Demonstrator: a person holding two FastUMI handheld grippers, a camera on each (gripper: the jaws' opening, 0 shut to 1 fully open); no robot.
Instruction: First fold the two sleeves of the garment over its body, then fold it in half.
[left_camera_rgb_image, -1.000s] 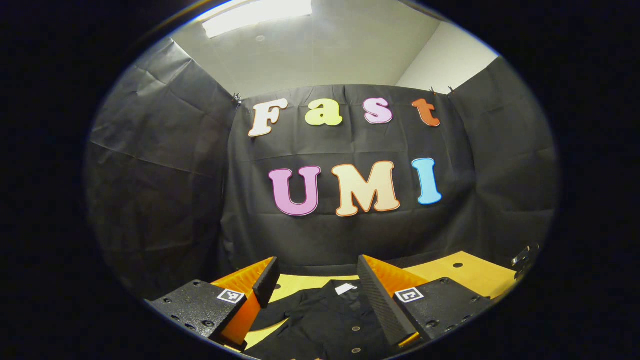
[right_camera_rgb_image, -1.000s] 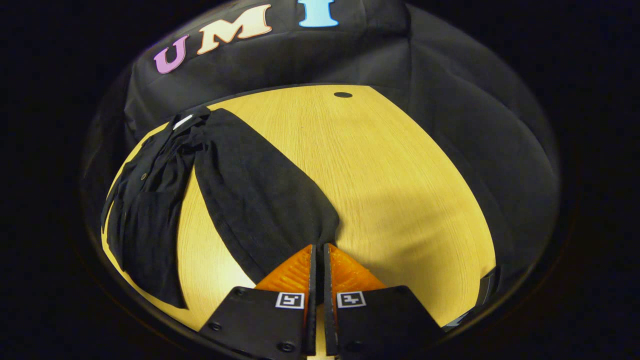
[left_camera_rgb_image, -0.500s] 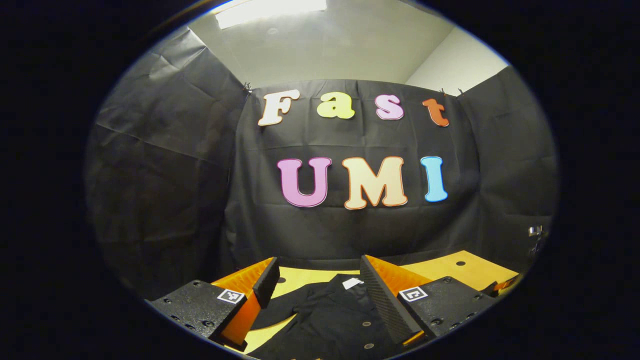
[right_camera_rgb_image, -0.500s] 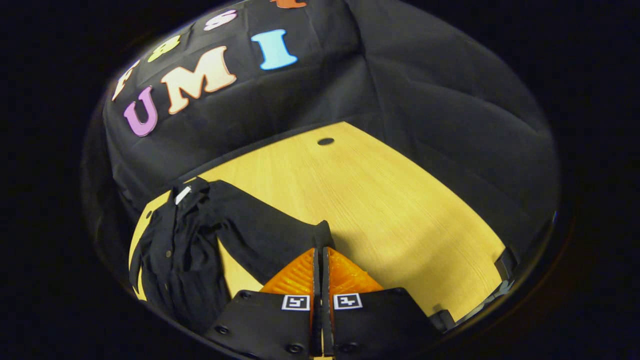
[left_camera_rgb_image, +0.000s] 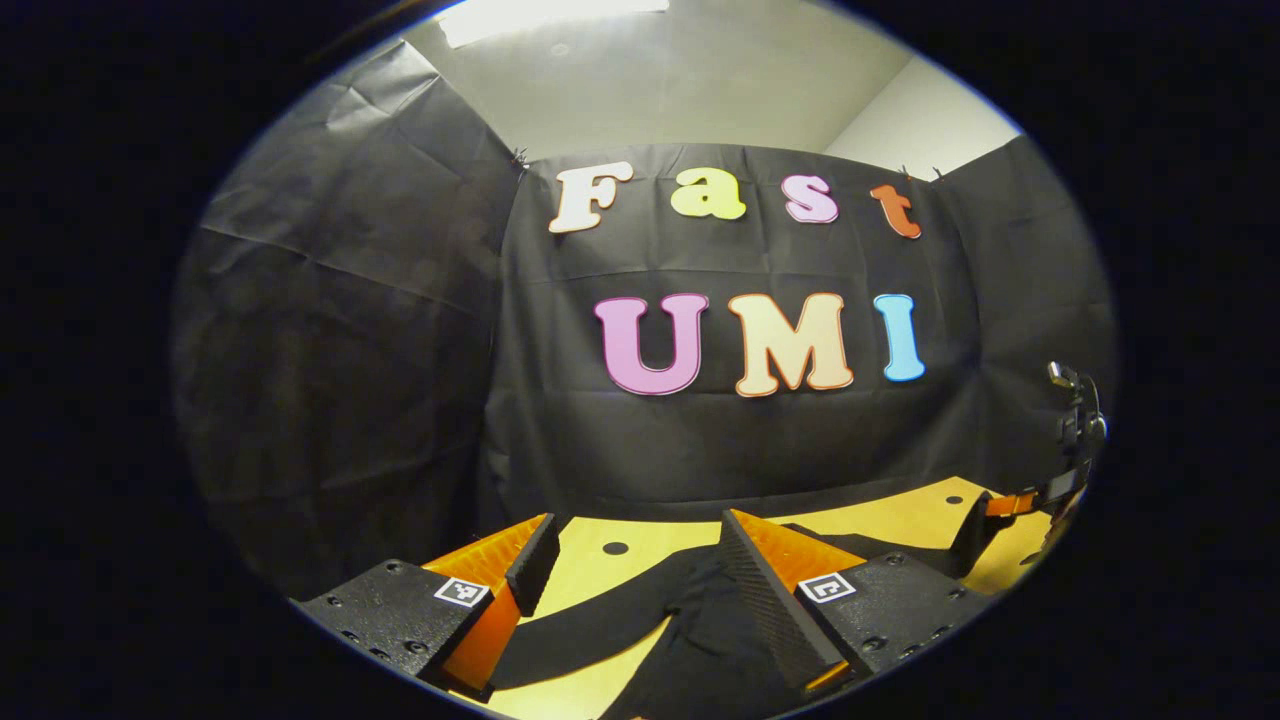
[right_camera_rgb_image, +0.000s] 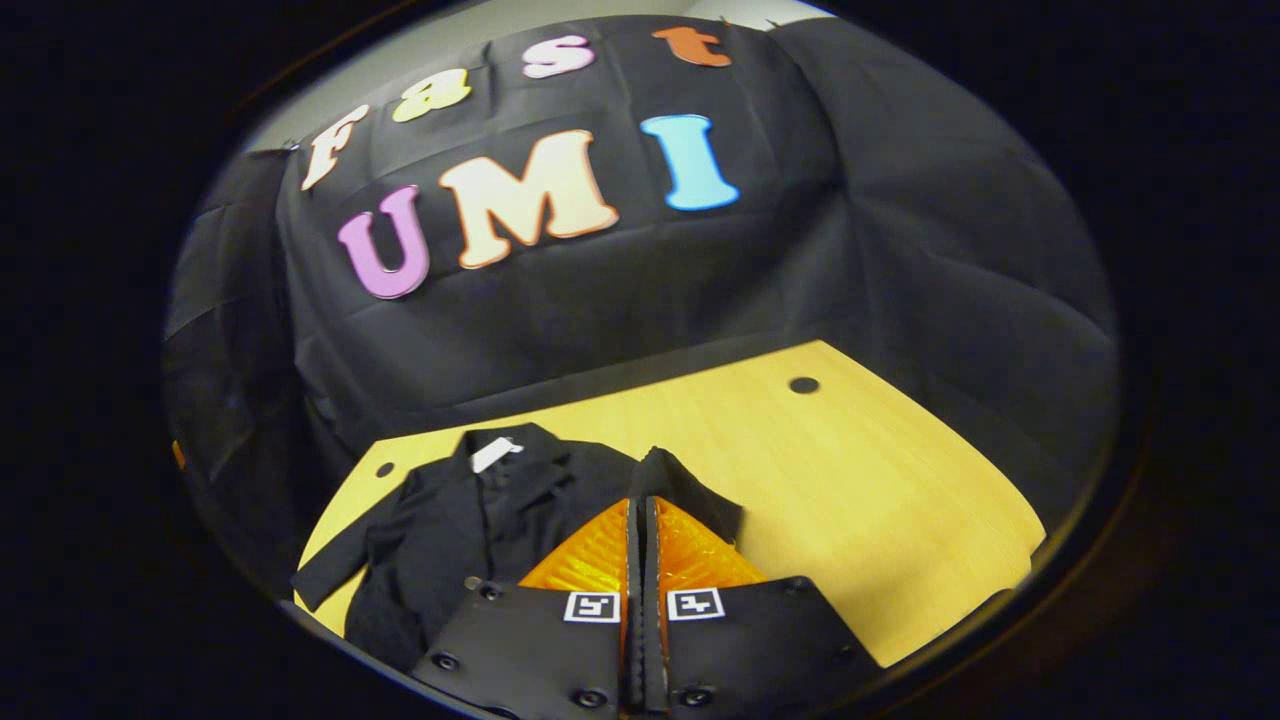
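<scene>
Right gripper view: right hand-held gripper (right_camera_rgb_image: 640, 520) clamped on a sleeve (right_camera_rgb_image: 690, 485) of the black garment (right_camera_rgb_image: 450, 520), which lies on the table (right_camera_rgb_image: 880, 500) toward 9 o'clock.
Bare table spreads from 12 to 3 o'clock up to the booth wall; the garment's near hem is cut off at the view's lower edge. Left hand-held gripper (left_camera_rgb_image: 635, 570) is spread apart above the garment, gripping nothing; the other sleeve (left_camera_rgb_image: 580, 630) trails toward 8 o'clock.
</scene>
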